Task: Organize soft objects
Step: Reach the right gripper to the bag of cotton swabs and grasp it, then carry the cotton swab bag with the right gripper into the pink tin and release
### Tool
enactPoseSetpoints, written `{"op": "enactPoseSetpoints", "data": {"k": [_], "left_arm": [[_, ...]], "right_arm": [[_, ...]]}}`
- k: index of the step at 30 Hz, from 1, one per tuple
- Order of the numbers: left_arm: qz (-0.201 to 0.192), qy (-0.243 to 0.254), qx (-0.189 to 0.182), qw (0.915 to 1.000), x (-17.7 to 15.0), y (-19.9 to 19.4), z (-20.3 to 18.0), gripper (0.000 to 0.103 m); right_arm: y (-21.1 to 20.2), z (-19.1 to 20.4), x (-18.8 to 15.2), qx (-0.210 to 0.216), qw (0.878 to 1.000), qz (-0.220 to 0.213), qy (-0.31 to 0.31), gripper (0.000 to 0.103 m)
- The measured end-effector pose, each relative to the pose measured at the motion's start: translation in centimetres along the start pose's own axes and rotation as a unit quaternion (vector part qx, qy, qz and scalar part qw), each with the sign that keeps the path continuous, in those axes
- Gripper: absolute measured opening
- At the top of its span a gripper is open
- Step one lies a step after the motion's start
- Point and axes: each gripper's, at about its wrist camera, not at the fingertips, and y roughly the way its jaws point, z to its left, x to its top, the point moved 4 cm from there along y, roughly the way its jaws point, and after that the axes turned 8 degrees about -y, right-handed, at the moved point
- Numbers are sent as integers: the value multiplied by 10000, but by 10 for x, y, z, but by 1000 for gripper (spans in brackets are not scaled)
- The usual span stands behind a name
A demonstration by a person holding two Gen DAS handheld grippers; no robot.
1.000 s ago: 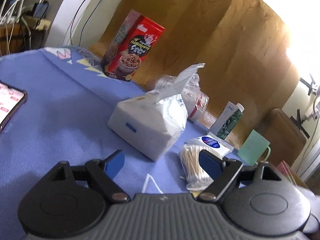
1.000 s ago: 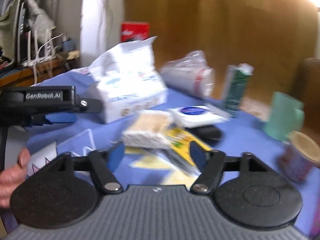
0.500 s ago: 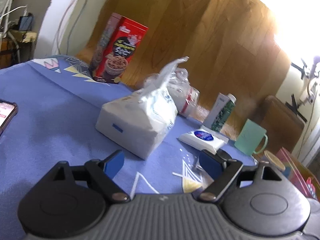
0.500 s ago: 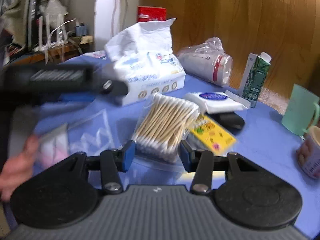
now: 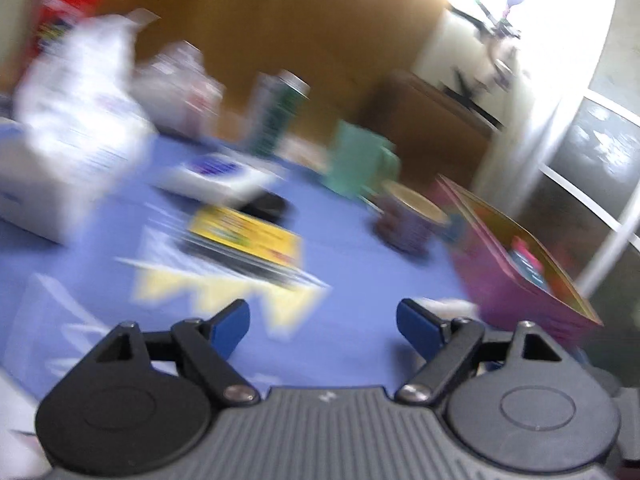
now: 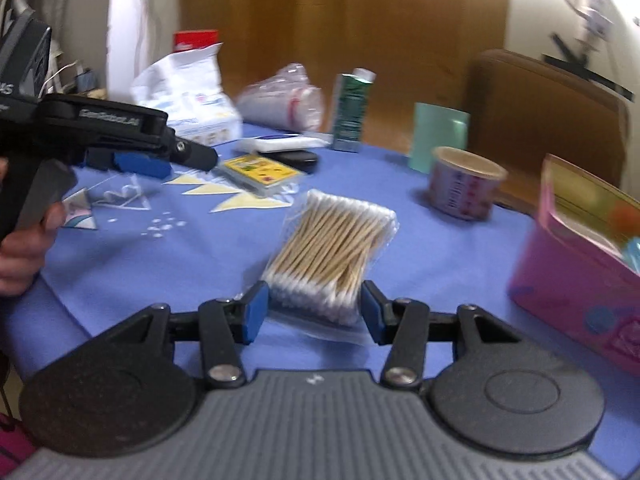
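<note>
A clear bag of cotton swabs (image 6: pixel 332 248) lies lengthwise between the blue pads of my right gripper (image 6: pixel 312 312). The pads touch its near end on both sides and the jaws are opening slightly. The bag hangs over the blue tablecloth (image 6: pixel 440 248), left of an open pink box (image 6: pixel 580 272). My left gripper (image 5: pixel 322 320) holds nothing and its jaws are closing a little. The right wrist view also shows that gripper (image 6: pixel 176 160) at the left, in a person's hand. A white tissue pack (image 6: pixel 188 96) and a flat wipes pack (image 6: pixel 280 144) sit farther back.
A yellow card pack (image 6: pixel 260 172), a paper cup (image 6: pixel 464 184), a green mug (image 6: pixel 440 136), a green carton (image 6: pixel 352 108), bagged cups (image 6: pixel 288 100) and a red box (image 6: pixel 192 40) stand on the table. The left wrist view is blurred, with the pink box (image 5: pixel 520 276) at its right.
My right gripper closed around the swab bag and carried it right, toward the pink box. The left gripper swung right, away from the tissue pack, and its view is now blurred.
</note>
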Motion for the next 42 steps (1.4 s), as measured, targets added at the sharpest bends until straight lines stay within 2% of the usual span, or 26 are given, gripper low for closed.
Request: {"op": "enactPoseSetpoints", "data": {"k": [5, 6, 8, 9, 10, 11, 13, 16, 20, 24, 30, 33, 36, 37, 39, 42], "left_arm": [[616, 155, -319, 9975, -13, 28, -32, 69], [777, 173, -375, 9961, -17, 34, -38, 61], [800, 353, -312, 9957, -26, 39, -51, 60], [824, 492, -301, 9949, -29, 43, -57, 52], [930, 535, -392, 9935, -32, 46, -61, 47], [961, 532, -401, 9931, -33, 47, -65, 47], [945, 637, -379, 9928, -33, 49, -73, 47], [823, 737, -564, 9923, -23, 50, -91, 47], [609, 1034, -874, 9889, -5, 56, -131, 47], [439, 1539, -1124, 9807, 8, 73, -181, 47], [422, 1934, -1239, 9724, 9, 118, -231, 49], [339, 2061, -972, 9731, 7, 139, -241, 63], [281, 2147, -685, 9739, 3, 148, -241, 63], [267, 2097, -748, 9745, 1, 144, -238, 63], [189, 2101, -792, 9743, -1, 134, -233, 63], [75, 2126, -720, 9745, -1, 120, -221, 63]], "right_arm": [[2, -5, -6, 109, 9999, -25, 13, 67], [2, -5, -8, 128, 9999, -21, 23, 67], [4, -7, -11, 197, 9997, -54, 122, 65], [3, -7, -12, 242, 9995, -64, 204, 64], [1, -7, -12, 310, 9991, -76, 275, 54], [0, -8, -12, 358, 9988, -109, 313, 39], [-3, -8, -13, 229, 9992, -160, 290, 34], [-12, -17, -14, -11, 9985, -392, 395, 31], [-33, -37, -8, -544, 9929, -929, 502, 31], [-52, -70, -1, -1165, 9825, -1311, 625, 31], [-61, -118, -6, -1799, 9709, -1347, 832, 31], [-51, -137, -7, -2015, 9666, -1287, 919, 31], [-32, -149, -8, -2532, 9567, -1112, 908, 40], [-28, -155, -9, -2561, 9551, -1080, 1029, 41], [-33, -158, -13, -2342, 9553, -1168, 1377, 40], [-35, -149, -18, -2382, 9548, -1188, 1325, 40]]}}
